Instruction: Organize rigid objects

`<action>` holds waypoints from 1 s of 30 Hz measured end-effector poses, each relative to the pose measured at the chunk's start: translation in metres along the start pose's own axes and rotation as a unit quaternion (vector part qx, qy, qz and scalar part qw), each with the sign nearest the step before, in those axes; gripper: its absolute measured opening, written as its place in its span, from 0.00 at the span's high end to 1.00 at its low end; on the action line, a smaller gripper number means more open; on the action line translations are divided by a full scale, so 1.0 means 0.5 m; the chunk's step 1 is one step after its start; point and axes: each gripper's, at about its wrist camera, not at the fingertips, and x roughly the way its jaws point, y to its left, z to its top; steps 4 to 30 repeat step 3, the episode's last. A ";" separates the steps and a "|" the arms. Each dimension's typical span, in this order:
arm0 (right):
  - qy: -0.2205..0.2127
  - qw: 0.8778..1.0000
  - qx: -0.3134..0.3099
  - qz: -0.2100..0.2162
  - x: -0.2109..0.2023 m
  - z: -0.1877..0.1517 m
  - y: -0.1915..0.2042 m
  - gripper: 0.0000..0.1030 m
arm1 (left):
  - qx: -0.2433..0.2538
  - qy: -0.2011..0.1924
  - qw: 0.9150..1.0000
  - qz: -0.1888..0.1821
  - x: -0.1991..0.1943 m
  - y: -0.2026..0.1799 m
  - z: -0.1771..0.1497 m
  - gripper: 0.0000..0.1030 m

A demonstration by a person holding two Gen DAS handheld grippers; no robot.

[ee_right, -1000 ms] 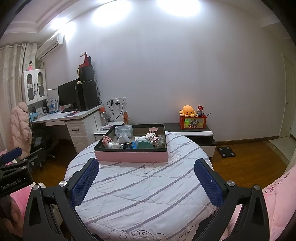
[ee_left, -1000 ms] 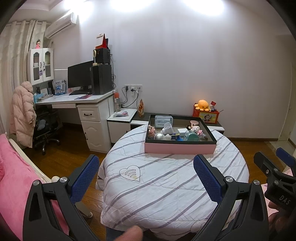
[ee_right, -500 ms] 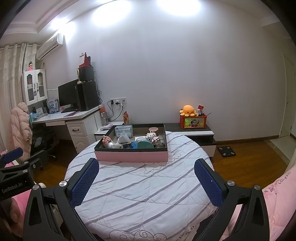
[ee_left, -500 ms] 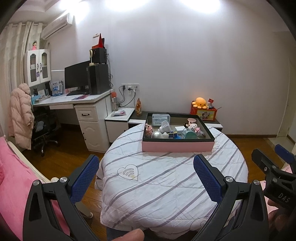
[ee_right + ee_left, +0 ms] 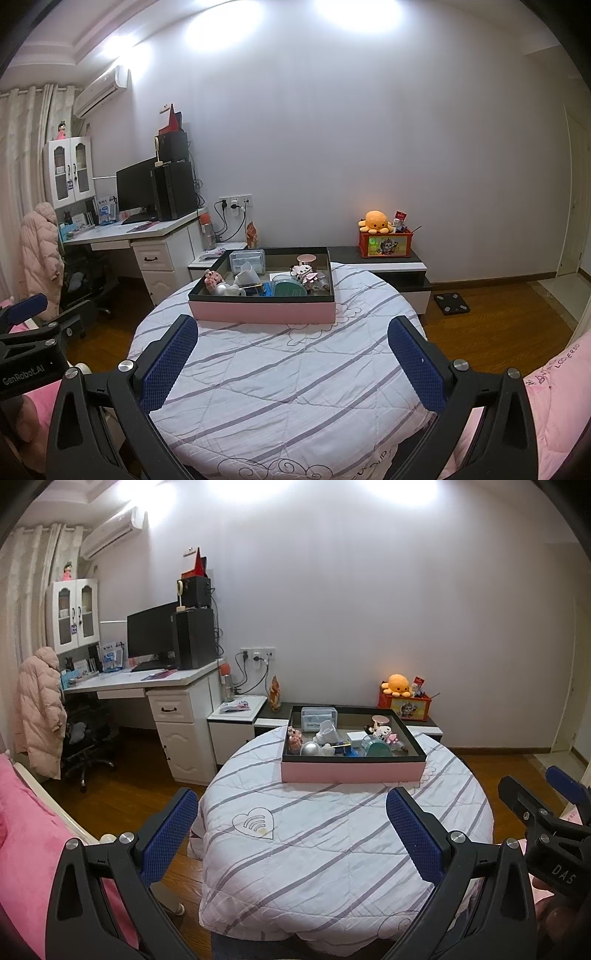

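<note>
A pink-sided tray (image 5: pixel 352 771) (image 5: pixel 262 311) with a black rim sits at the far side of a round table covered by a striped white quilt (image 5: pixel 332 834) (image 5: pixel 288 376). It holds several small items: a clear box (image 5: pixel 318 719), a silver ball (image 5: pixel 311 748), a teal round lid (image 5: pixel 378 747) and small figurines (image 5: pixel 384 734). My left gripper (image 5: pixel 291 823) is open and empty, well short of the tray. My right gripper (image 5: pixel 293 349) is open and empty too, above the quilt's near half. Each gripper shows at the edge of the other's view.
A white desk (image 5: pixel 147 681) with monitor and speakers stands at the left, with an office chair (image 5: pixel 88 746) and a hung coat. A low cabinet (image 5: pixel 376 260) behind the table carries an orange plush on a box (image 5: pixel 384 236). Pink bedding (image 5: pixel 29 849) lies at the near left and right.
The left gripper's view has risen and pulled back slightly, so the tray looks a little farther. The right gripper has not visibly moved. Both stay open.
</note>
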 end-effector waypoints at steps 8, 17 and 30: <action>0.002 1.000 0.000 0.000 0.003 -0.001 0.000 0.00 | -0.001 -0.001 1.000 0.001 -0.001 0.002 0.001 0.00; 0.002 1.000 0.000 0.000 0.003 -0.001 0.000 0.00 | -0.001 -0.001 1.000 0.001 -0.001 0.002 0.001 0.00; 0.002 1.000 0.000 0.000 0.003 -0.001 0.000 0.00 | -0.001 -0.001 1.000 0.001 -0.001 0.002 0.001 0.00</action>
